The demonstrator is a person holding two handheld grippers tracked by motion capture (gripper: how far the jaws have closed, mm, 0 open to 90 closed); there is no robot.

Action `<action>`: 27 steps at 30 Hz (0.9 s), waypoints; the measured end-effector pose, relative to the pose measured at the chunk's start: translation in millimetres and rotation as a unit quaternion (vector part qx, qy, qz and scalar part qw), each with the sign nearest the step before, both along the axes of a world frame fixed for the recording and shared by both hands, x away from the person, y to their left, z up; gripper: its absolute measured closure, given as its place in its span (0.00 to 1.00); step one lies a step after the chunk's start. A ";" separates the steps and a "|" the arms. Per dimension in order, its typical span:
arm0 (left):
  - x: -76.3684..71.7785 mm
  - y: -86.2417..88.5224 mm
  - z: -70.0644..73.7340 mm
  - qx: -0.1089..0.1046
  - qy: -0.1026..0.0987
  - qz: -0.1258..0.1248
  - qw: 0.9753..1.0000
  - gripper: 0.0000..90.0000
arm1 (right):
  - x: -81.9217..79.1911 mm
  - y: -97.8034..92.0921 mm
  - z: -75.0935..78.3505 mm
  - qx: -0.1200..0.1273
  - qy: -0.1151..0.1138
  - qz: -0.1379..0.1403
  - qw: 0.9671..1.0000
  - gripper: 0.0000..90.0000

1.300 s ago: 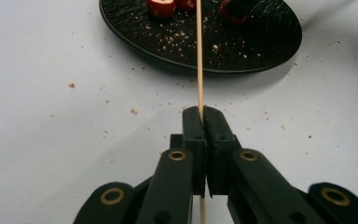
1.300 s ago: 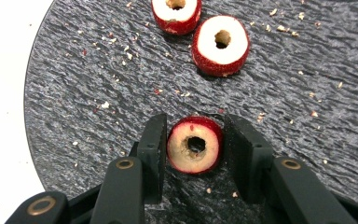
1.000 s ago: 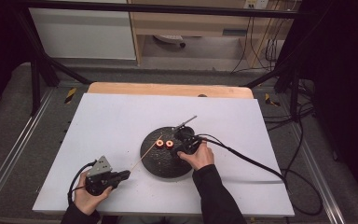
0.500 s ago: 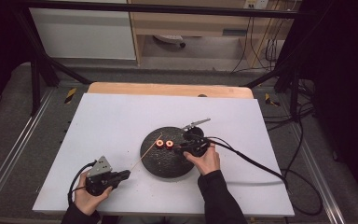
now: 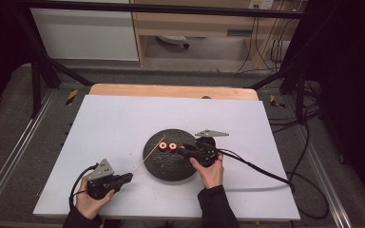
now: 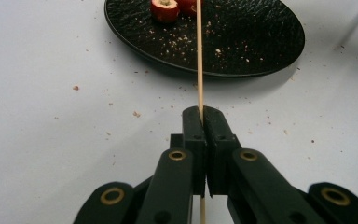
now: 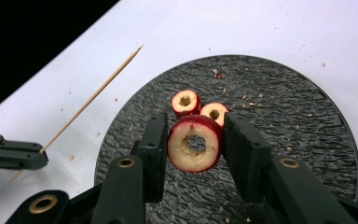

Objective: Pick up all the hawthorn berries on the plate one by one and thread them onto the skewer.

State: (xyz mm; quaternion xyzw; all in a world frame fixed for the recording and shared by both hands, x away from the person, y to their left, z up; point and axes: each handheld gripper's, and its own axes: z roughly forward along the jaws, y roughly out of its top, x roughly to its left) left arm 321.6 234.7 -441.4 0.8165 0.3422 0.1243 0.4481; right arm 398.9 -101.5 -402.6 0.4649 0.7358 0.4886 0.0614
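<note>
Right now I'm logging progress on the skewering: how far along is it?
Early. Done: the left gripper is clamped on the skewer, and the right gripper holds one cored fruit ring over the plate. In hand: bringing ring and skewer tip together. Left: nothing is threaded yet; two more rings lie on the plate.

The plate (image 7: 279, 112) is black with a bumpy pattern and pale crumbs on it. The fruit rings (image 7: 195, 143) are red outside and creamy yellow inside. The stick (image 6: 199, 56) is light tan. The table (image 5: 119, 123) is white with a wooden edge. Both grippers (image 6: 203, 114) are black with small gold dots.
</note>
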 end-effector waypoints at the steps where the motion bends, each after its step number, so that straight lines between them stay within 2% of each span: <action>1: 0.0 -0.1 0.0 0.000 0.000 0.000 1.000 0.98 | -1.1 0.1 -0.8 0.009 0.000 -0.004 1.000 0.69; 5: -0.1 -0.3 -0.4 -0.001 0.001 0.001 1.000 0.98 | -6.4 0.7 -6.4 0.044 -0.014 -0.021 0.999 0.69; 7: -0.2 -0.2 -0.4 -0.001 0.000 0.002 1.000 0.98 | -7.7 1.1 -7.8 0.050 -0.020 -0.025 0.998 0.69; 9: -0.3 -0.3 -0.4 -0.001 0.000 0.002 1.000 0.98 | -10.9 3.0 -11.7 0.071 -0.031 -0.035 0.996 0.69; 13: -0.8 -1.3 -0.6 -0.003 -0.002 0.004 1.000 0.98 | -13.1 5.1 -16.1 0.092 -0.038 -0.048 0.994 0.69; 23: -1.9 -6.0 -1.4 -0.008 -0.007 0.008 1.000 0.98 | -15.3 11.1 -20.9 0.149 -0.062 -0.081 0.984 0.69; 24: -1.9 -6.0 -1.4 -0.008 -0.007 0.008 1.000 0.98 | -15.3 11.1 -20.9 0.149 -0.062 -0.081 0.984 0.69; 26: -1.9 -7.4 -1.2 -0.010 -0.009 0.009 1.000 0.98 | -13.8 11.3 -19.1 0.164 -0.067 -0.090 0.980 0.69; 27: -1.9 -8.2 -1.1 -0.011 -0.011 0.010 1.000 0.98 | -13.8 11.3 -19.1 0.164 -0.067 -0.090 0.980 0.69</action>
